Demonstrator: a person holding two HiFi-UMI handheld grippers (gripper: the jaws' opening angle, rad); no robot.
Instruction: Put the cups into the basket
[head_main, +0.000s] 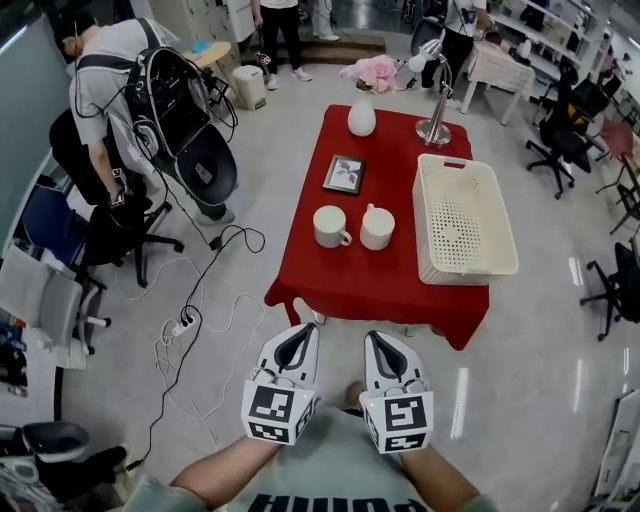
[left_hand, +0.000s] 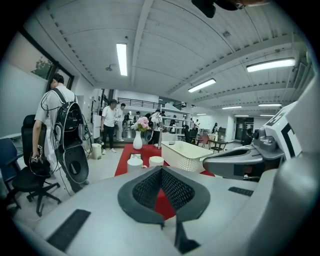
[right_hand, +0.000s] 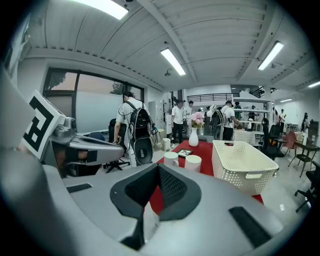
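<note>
Two white cups stand side by side on the red table (head_main: 350, 285), the left cup (head_main: 331, 226) with its handle to the right and the right cup (head_main: 377, 227) beside it. A white perforated basket (head_main: 463, 218) sits at the table's right, empty. My left gripper (head_main: 299, 338) and right gripper (head_main: 386, 345) hang side by side over the floor, short of the table's near edge. Both are shut with nothing in them. The left gripper view shows its shut gripper (left_hand: 161, 170) aimed at the cups (left_hand: 134, 162). In the right gripper view, the shut gripper (right_hand: 159, 167) faces the cups (right_hand: 192, 162) and the basket (right_hand: 242, 165).
A white vase (head_main: 361, 118), a picture frame (head_main: 344, 174) and a desk lamp (head_main: 435, 100) stand at the table's far end. A person with a backpack (head_main: 130, 90) bends over at the left among office chairs (head_main: 120, 235). Cables (head_main: 190, 320) trail on the floor at the left.
</note>
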